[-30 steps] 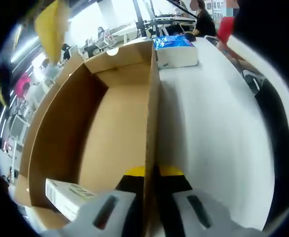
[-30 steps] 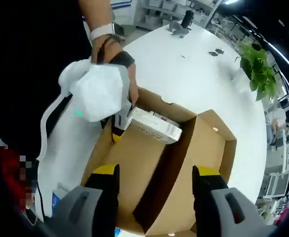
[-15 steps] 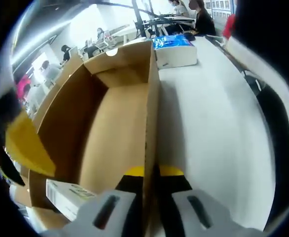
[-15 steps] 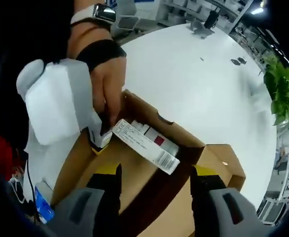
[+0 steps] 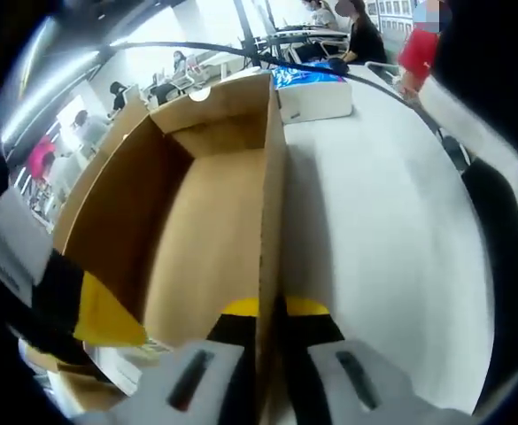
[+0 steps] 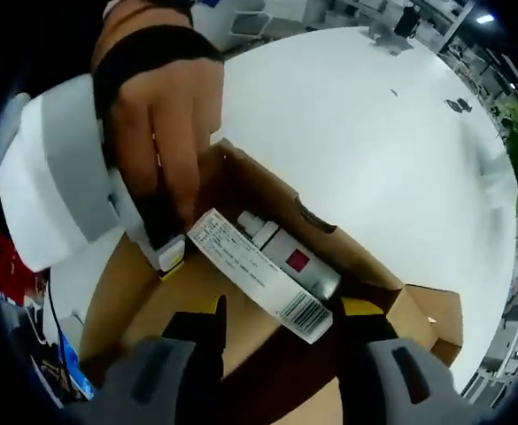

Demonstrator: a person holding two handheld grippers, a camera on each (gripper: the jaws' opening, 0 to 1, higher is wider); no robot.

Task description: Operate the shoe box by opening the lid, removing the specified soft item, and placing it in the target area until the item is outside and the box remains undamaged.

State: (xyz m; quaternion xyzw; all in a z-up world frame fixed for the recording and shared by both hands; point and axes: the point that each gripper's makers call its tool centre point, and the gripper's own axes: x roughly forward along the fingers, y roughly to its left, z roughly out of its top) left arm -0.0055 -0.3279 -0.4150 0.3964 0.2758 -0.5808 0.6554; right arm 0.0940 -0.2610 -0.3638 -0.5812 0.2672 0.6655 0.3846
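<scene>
Shoe box (image 5: 188, 221) sits open on the white table (image 5: 391, 239), a brown cardboard carton with its lid flaps folded outward; in the right gripper view it (image 6: 241, 292) lies directly below the camera. The white table (image 6: 365, 115) extends well beyond the box on all sides seen.

Left gripper (image 5: 272, 354) has its two yellow-tipped jaws closed together on the box's near side wall, one jaw inside and one outside, with the cardboard edge running up between them. In the right gripper view this same gripper (image 6: 152, 239) is seen from above, held by the person's hand (image 6: 166, 133) at the box corner.

Right gripper (image 6: 281, 328) hangs over the box interior with its jaws apart, holding nothing. Its yellow tip (image 5: 108, 314) enters the left gripper view from the lower left, inside the box.

Inside the box, against one end wall, lie a long white carton with a barcode (image 6: 259, 274) and, just behind it and touching, a grey bottle with a red label (image 6: 289, 261). The soft item cannot be identified in either view.

A blue and white package (image 5: 312, 93) rests on the table beyond the far end of the box.
</scene>
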